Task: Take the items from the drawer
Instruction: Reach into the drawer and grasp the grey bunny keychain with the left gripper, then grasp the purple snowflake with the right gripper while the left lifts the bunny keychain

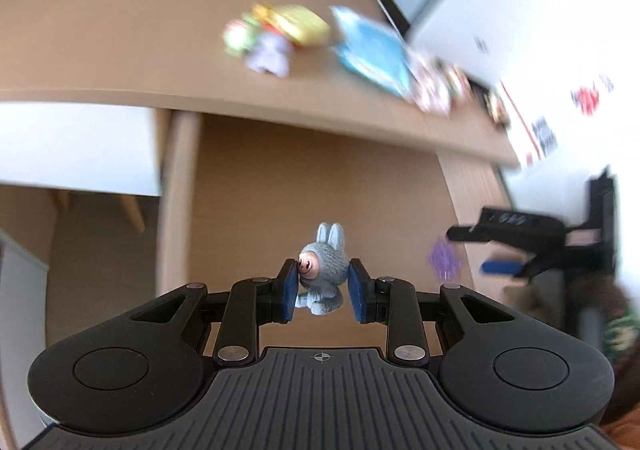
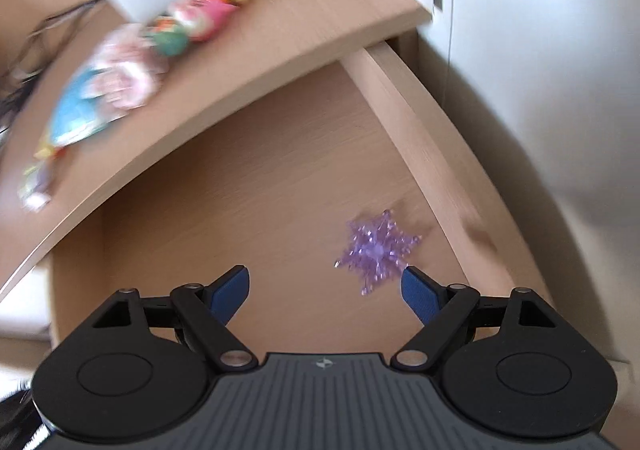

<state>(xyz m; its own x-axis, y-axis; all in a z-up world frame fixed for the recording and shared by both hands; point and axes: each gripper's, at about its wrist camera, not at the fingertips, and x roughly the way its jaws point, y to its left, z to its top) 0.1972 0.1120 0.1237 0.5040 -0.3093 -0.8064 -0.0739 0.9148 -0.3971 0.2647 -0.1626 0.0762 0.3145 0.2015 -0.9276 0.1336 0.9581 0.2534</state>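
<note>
My left gripper (image 1: pixel 324 292) is shut on a small grey-blue bunny figure (image 1: pixel 326 270), whose head and body sit between the blue pads (image 1: pixel 289 292), above the open wooden drawer (image 1: pixel 300 186). A purple snowflake ornament (image 2: pixel 378 250) lies flat on the drawer bottom (image 2: pixel 260 190) near the right wall. My right gripper (image 2: pixel 326 290) hangs open just in front of it, and the ornament is close to the right fingertip. From the left wrist view the snowflake (image 1: pixel 444 260) and the right gripper (image 1: pixel 502 266) show at the right edge.
The desk top (image 1: pixel 120 30) overhangs the drawer and carries small toys (image 1: pixel 272 46), a blue packet (image 1: pixel 372 50), pink packets (image 2: pixel 128 70) and a white box (image 1: pixel 500 10). The drawer's right wall (image 2: pixel 420 130) runs beside a white wall (image 2: pixel 560 90).
</note>
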